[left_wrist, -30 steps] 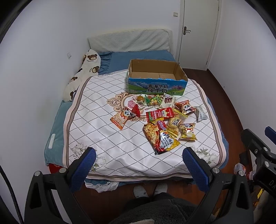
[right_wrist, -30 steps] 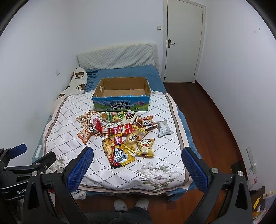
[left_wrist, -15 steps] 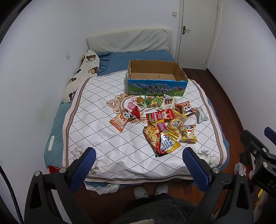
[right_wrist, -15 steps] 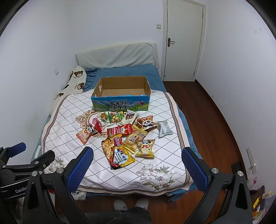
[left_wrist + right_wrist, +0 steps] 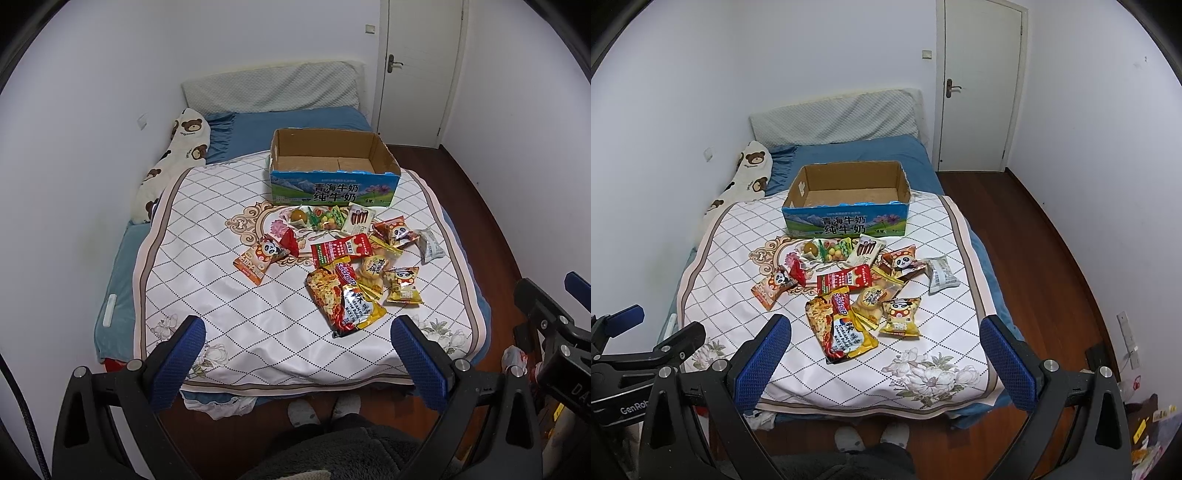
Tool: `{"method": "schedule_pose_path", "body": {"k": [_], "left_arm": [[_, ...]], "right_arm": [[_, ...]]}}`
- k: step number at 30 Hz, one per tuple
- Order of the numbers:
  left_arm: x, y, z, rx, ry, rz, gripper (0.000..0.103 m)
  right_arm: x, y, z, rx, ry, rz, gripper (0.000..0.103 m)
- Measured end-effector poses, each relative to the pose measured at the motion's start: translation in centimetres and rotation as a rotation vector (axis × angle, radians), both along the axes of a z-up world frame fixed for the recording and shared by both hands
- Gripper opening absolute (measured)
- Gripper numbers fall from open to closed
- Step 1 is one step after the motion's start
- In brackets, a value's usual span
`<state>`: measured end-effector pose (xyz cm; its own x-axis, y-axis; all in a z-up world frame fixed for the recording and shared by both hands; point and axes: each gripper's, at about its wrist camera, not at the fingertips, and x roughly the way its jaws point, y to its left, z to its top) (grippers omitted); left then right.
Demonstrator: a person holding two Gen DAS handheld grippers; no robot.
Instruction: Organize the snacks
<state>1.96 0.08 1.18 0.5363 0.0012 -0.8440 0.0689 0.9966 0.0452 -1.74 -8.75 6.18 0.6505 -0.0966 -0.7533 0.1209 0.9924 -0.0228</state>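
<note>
Snacks (image 5: 354, 266) lie scattered mid-frame on the bed (image 5: 221, 295), just below the empty box (image 5: 332, 173). Both the left tool (image 5: 295, 362) and right tool (image 5: 886, 354) gape wide, holding nothing (well short of the pile). Best take the nearest bag (image 5: 842, 328) by an edge.

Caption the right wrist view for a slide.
Open right gripper faces scattered snack packets and an empty milk carton box.

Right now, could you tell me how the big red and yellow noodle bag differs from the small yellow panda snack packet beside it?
The big red and yellow noodle bag is longer and lies nearer the bed's foot; the small yellow panda snack packet is short and squat. The bag shows noodles, the packet a panda. Both lie flat on the quilt.
</note>
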Motion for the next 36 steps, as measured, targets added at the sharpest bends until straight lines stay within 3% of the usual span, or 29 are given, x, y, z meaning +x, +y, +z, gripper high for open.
{"method": "schedule_pose_path", "body": {"k": [17,23,28,36], "left_arm": [[0.2,0.0,0.1,-0.011,0.006,-0.004,0.103],[2.2,1.0,-0.9,-0.003,0.003,0.004,0.103],[6.5,2.0,-4.8,0.014,0.061,0.018,0.103],[14.6,0.8,-16.8,-0.121,0.419,0.012,0.103]], "right_arm": [[0.1,-0.2,-0.6,0.021,0.021,-0.004,0.103],[1.0,-0.4,-1.8,0.056,0.044,-0.026,0.103],[3.5,-1.6,-4.9,0.096,0.084,-0.084,0.103],[9.8,-4.8,-14.0,0.145,0.270,-0.158,0.103]]}}
